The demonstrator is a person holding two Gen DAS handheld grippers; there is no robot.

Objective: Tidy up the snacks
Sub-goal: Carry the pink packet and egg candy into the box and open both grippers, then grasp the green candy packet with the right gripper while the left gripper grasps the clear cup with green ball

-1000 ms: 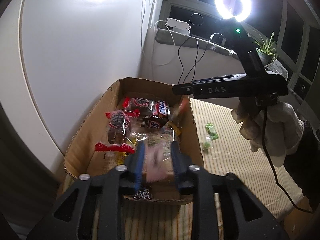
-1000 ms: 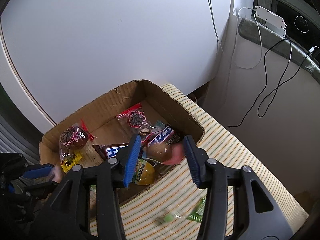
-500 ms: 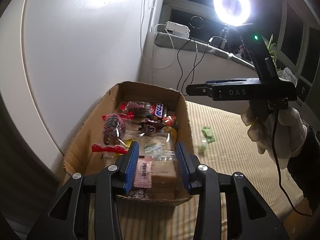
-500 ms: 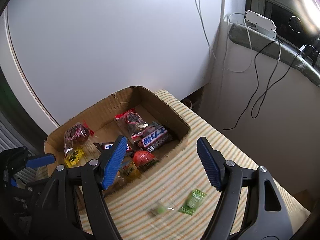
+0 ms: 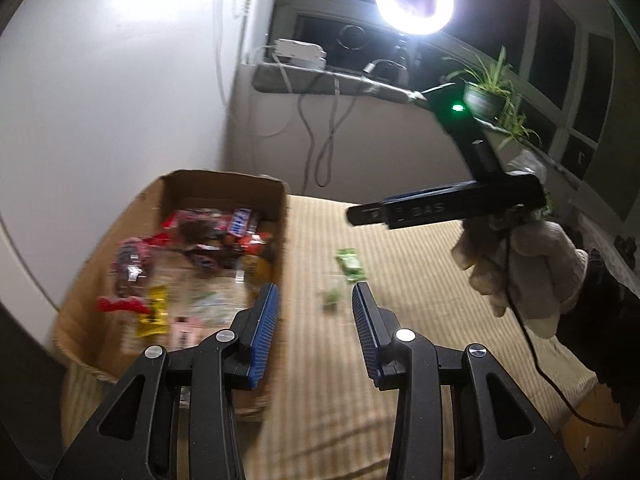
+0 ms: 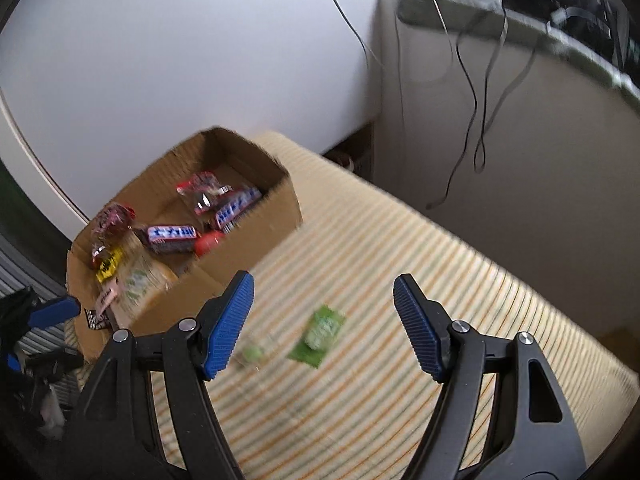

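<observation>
The left tool [image 5: 314,312] stands open, its blue pads [image 5: 264,328] apart with nothing between them; it hangs over the near right corner of the cardboard box [image 5: 280,216]. The right tool [image 6: 322,320] is spread wide and also holds nothing. Below it, on the striped cloth [image 6: 400,240] of the counter, lies a green packet [image 6: 320,330], between the blue pads and nearer the left one as seen from the right wrist. A small pale-green sweet [image 6: 253,354], blurred, sits just beside that left pad. From the left wrist, the same green packet [image 5: 350,264] lies ahead of the open tool, to the right of the box, with the small sweet [image 5: 331,298] nearer. The box holds several wrapped snacks [image 6: 172,234], among them chocolate bars and a yellow packet [image 6: 108,266].
</observation>
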